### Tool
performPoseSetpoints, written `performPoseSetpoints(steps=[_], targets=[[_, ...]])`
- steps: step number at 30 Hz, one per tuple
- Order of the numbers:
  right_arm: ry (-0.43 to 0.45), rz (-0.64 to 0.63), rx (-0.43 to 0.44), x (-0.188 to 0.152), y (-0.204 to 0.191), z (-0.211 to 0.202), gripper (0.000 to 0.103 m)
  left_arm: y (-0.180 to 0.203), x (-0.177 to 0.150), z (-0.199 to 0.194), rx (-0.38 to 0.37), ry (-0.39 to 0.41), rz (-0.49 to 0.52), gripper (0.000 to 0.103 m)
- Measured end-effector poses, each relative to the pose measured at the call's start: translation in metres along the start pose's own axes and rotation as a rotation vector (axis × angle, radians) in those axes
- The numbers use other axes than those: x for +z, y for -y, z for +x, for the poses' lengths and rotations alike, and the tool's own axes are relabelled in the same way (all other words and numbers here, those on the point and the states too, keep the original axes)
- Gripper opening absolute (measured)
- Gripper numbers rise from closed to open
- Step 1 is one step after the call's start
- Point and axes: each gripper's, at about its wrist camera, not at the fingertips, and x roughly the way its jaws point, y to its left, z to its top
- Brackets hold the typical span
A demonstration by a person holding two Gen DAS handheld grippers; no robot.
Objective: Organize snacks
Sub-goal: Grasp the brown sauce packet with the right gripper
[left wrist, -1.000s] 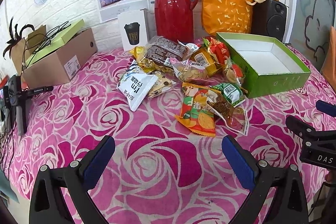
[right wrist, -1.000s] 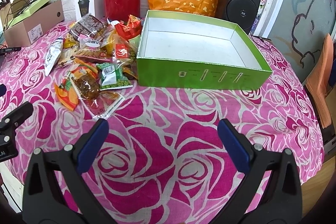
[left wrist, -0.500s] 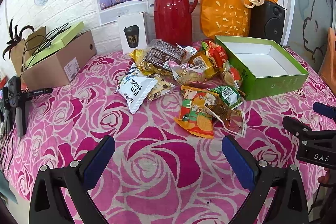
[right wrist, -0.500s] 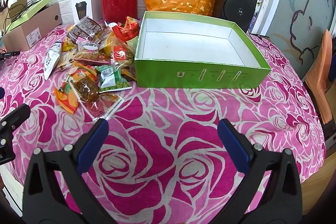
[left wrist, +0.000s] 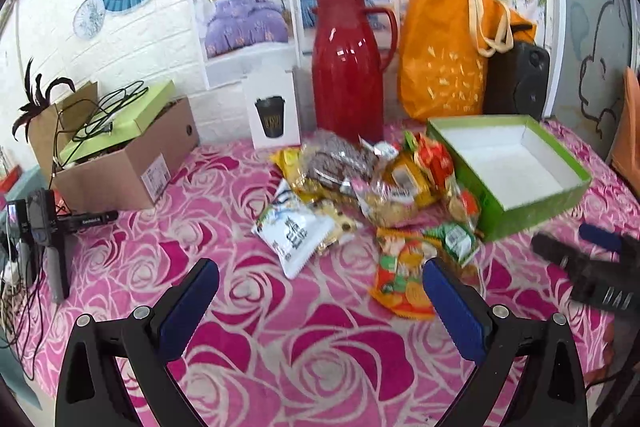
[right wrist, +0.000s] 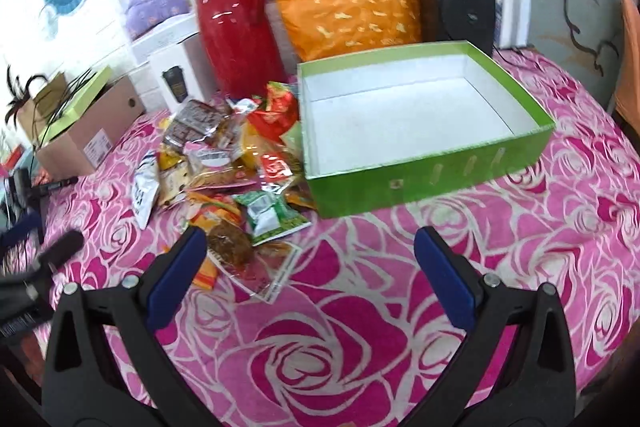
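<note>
Crowding the rose-print cloth (right wrist: 360,327), crinkly foil snack packets (right wrist: 224,163) sit just beside the glossy green cardboard box (right wrist: 420,183), its white inside bare; left gripper (left wrist: 320,303) and right gripper (right wrist: 310,267) both gaping, holding nothing.

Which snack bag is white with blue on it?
The white bag, at the left edge of the snack pile, farthest from the green box. The other packets are orange, green, red, yellow or clear.

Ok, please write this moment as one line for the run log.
left gripper: open, empty | right gripper: open, empty | snacks: piled on tablecloth beside box | green box: nothing inside | stage: no snack picked yet
</note>
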Motion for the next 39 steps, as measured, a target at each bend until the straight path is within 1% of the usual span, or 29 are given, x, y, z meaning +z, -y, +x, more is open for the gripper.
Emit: performPoseSetpoints(steps=[2, 3, 5, 6, 7, 9, 10, 11, 12, 13, 14, 15, 16, 18, 22, 25, 27, 28, 29, 30, 32, 33, 34, 35, 36, 39], targets=[[-0.021, -0.067, 0.057, -0.008, -0.009, 0.01, 0.103, -0.004, -0.001, 0.005, -0.043, -0.014, -0.028, 0.103], [-0.039, -0.111, 0.091, -0.014, -0.014, 0.018, 0.103, -0.005, -0.004, 0.012, -0.082, -0.043, -0.041, 0.103], [-0.086, -0.183, 0.128, -0.021, -0.021, 0.034, 0.103, -0.003, -0.012, 0.026, -0.144, -0.09, -0.04, 0.103], [-0.103, -0.235, 0.17, -0.023, -0.028, 0.042, 0.103, 0.0, -0.016, 0.033, -0.156, -0.11, -0.027, 0.103], [-0.109, -0.27, 0.191, -0.025, -0.032, 0.048, 0.103, 0.003, -0.019, 0.039, -0.16, -0.126, -0.017, 0.103], [-0.111, -0.339, 0.211, -0.025, -0.045, 0.059, 0.103, 0.008, -0.024, 0.047, -0.176, -0.147, -0.011, 0.101], [-0.118, -0.352, 0.213, -0.023, -0.048, 0.065, 0.103, 0.008, -0.025, 0.05, -0.184, -0.152, -0.013, 0.099], [-0.125, -0.358, 0.216, -0.021, -0.051, 0.072, 0.099, 0.008, -0.026, 0.052, -0.19, -0.155, -0.016, 0.099], [-0.13, -0.367, 0.231, -0.019, -0.054, 0.081, 0.085, 0.007, -0.027, 0.056, -0.199, -0.156, -0.025, 0.098], [-0.135, -0.372, 0.237, -0.019, -0.056, 0.086, 0.074, 0.005, -0.026, 0.058, -0.208, -0.157, -0.037, 0.095], [-0.147, -0.372, 0.23, -0.019, -0.056, 0.092, 0.056, 0.004, -0.027, 0.062, -0.216, -0.16, -0.051, 0.093], [-0.152, -0.37, 0.204, -0.019, -0.054, 0.097, 0.05, 0.003, -0.027, 0.066, -0.221, -0.169, -0.06, 0.086], [-0.147, -0.363, 0.206, -0.018, -0.048, 0.096, 0.05, 0.004, -0.028, 0.069, -0.226, -0.176, -0.062, 0.076], [-0.139, -0.335, 0.227, -0.02, -0.041, 0.095, 0.05, 0.008, -0.027, 0.08, -0.242, -0.197, -0.051, 0.065], [-0.141, -0.314, 0.245, -0.024, -0.031, 0.095, 0.051, 0.023, -0.021, 0.1, -0.275, -0.209, -0.027, 0.065], [-0.126, -0.334, 0.239, -0.022, -0.034, 0.098, 0.057, 0.036, -0.016, 0.116, -0.307, -0.228, 0.001, 0.065], [-0.128, -0.338, 0.23, -0.02, -0.039, 0.104, 0.057, 0.04, -0.017, 0.126, -0.321, -0.253, 0.007, 0.065], [-0.136, -0.339, 0.229, -0.02, -0.039, 0.107, 0.057, 0.041, -0.019, 0.131, -0.332, -0.27, 0.005, 0.06], [-0.144, -0.336, 0.225, -0.021, -0.038, 0.109, 0.056, 0.041, -0.021, 0.133, -0.344, -0.275, -0.002, 0.059], [-0.144, -0.329, 0.232, -0.021, -0.037, 0.107, 0.05, 0.039, -0.022, 0.133, -0.347, -0.271, -0.018, 0.055], [-0.132, -0.319, 0.218, -0.02, -0.035, 0.1, 0.047, 0.034, -0.022, 0.129, -0.363, -0.267, -0.05, 0.032], [-0.116, -0.296, 0.254, -0.018, -0.031, 0.092, 0.036, 0.031, -0.023, 0.129, -0.359, -0.29, -0.059, 0.014], [-0.115, -0.276, 0.266, -0.017, -0.029, 0.086, 0.033, 0.029, -0.025, 0.13, -0.378, -0.309, -0.072, 0.014], [-0.113, -0.263, 0.271, -0.016, -0.026, 0.082, 0.033, 0.027, -0.027, 0.129, -0.398, -0.317, -0.084, 0.013], [-0.104, -0.258, 0.267, -0.017, -0.023, 0.074, 0.033, 0.027, -0.029, 0.127, -0.398, -0.319, -0.085, 0.013], [-0.093, -0.251, 0.264, -0.02, -0.018, 0.063, 0.033, 0.031, -0.031, 0.118, -0.354, -0.287, -0.061, 0.012]])
